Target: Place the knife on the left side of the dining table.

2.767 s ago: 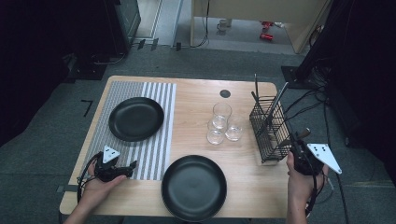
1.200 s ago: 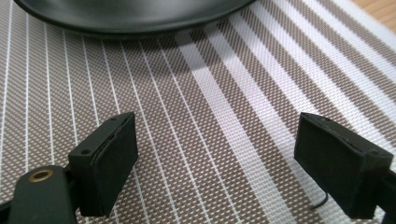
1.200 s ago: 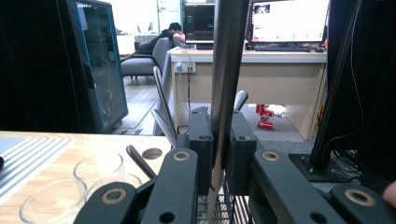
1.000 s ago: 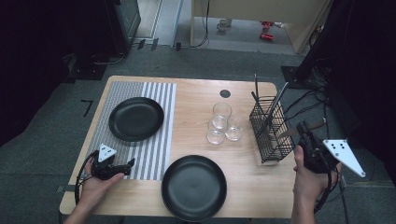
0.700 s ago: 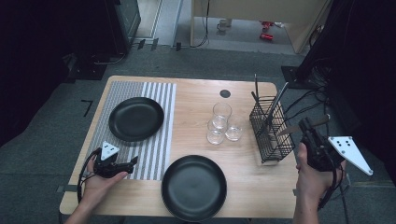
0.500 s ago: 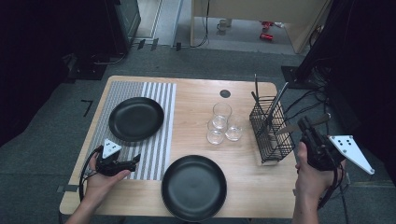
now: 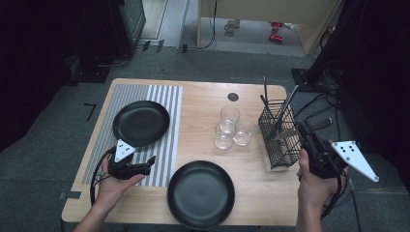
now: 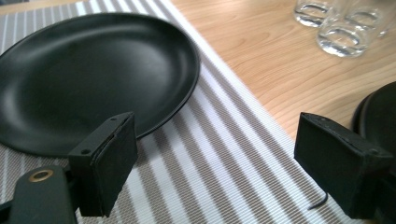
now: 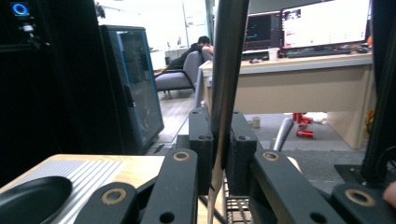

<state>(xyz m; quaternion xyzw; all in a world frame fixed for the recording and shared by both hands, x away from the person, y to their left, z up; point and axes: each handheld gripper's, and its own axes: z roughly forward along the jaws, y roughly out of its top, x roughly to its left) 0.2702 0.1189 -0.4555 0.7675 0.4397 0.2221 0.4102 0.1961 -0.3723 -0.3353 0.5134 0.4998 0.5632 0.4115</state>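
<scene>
Now | right gripper jaws clamp knife, upright | left gripper jaws apart

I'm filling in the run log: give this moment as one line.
right gripper: shut on utensil handle above wire caddy | left gripper: open, over striped mat beside black plate | glasses: untouched

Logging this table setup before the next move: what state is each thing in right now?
right gripper: shut on a utensil handle
utensil: upright, clamped between the fingers
left gripper: open, nothing between its fingers
wire caddy: upright, utensils standing in it
far plate: empty, on the striped mat
near plate: empty
three glasses: upright, empty
</scene>
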